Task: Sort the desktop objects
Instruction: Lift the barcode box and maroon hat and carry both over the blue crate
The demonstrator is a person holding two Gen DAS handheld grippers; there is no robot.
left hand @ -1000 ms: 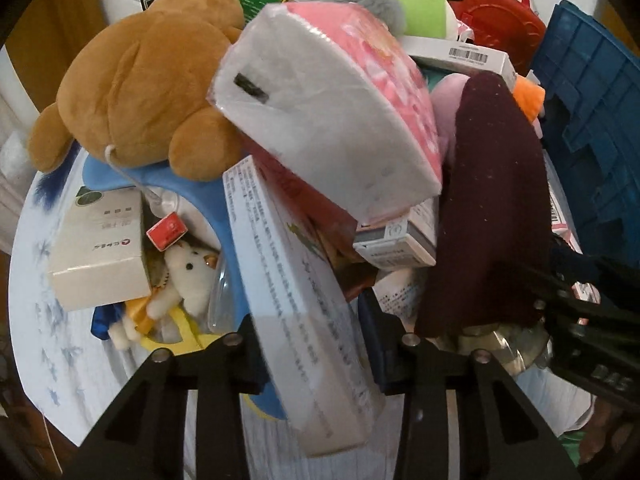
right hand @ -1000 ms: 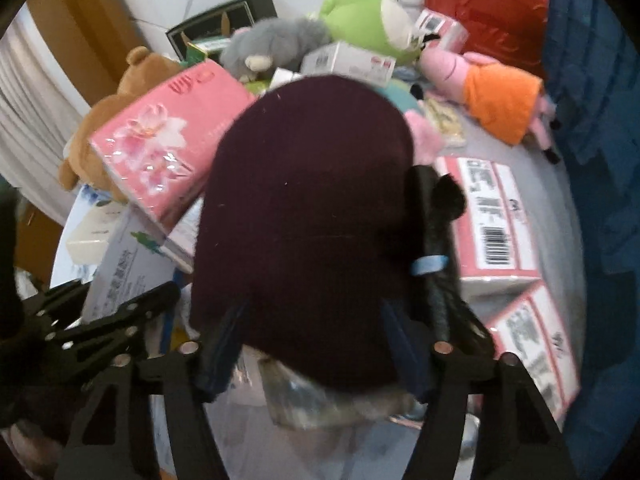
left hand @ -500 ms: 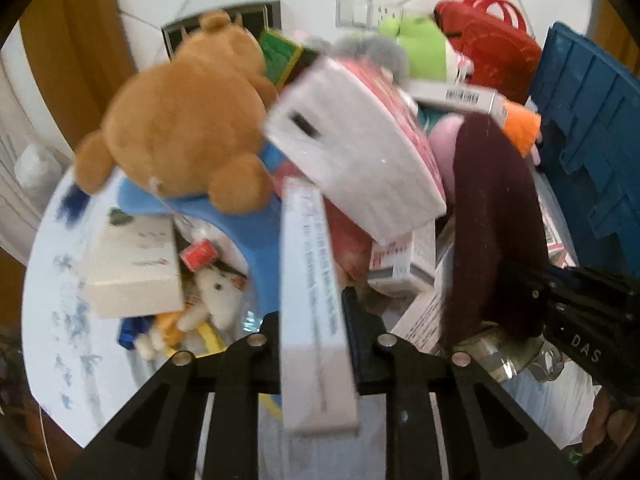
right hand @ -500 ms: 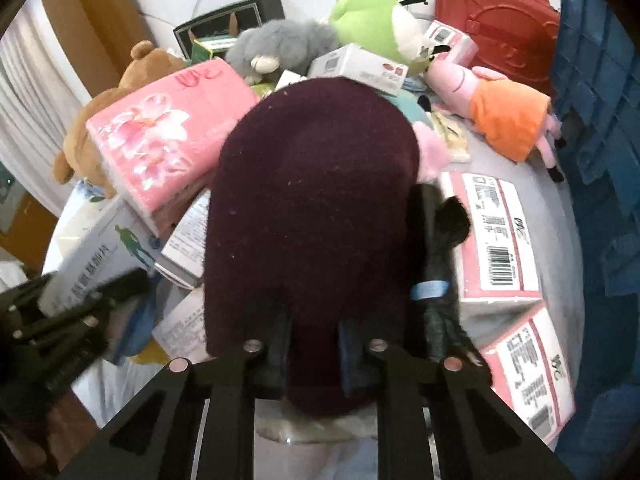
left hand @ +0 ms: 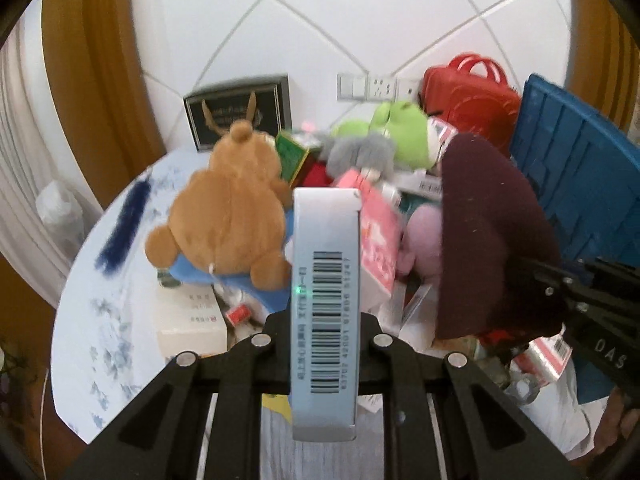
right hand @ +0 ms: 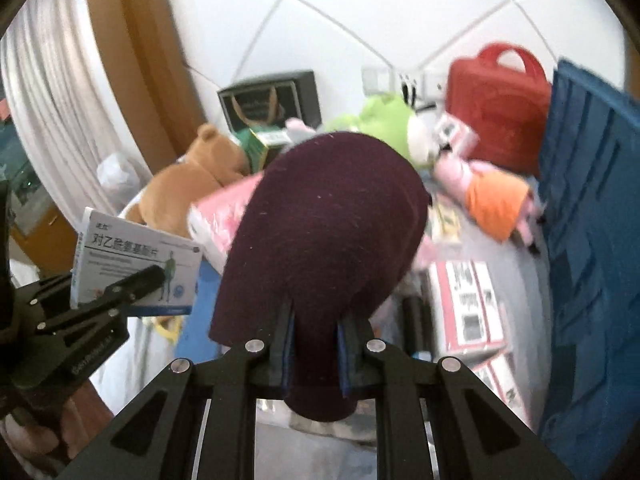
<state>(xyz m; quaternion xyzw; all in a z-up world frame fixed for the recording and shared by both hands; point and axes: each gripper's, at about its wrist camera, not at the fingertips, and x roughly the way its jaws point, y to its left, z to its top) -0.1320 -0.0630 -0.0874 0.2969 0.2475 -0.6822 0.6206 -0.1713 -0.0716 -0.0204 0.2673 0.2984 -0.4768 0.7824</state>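
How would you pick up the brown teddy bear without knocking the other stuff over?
Grab the brown teddy bear around its round body, coming down from above. It lies on top of the pile with its back up, so the soft middle is free to squeeze. Its legs sit close to a blue thing, so they look harder to pinch. Both grippers are full right now.

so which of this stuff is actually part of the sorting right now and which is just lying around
In hand now:
- white barcoded medicine box, clamped in the left gripper
- dark maroon knitted hat, clamped in the right gripper

Lying about for now:
- brown plush bear
- green plush toy
- pink tissue pack
- red plastic case
- blue plastic crate
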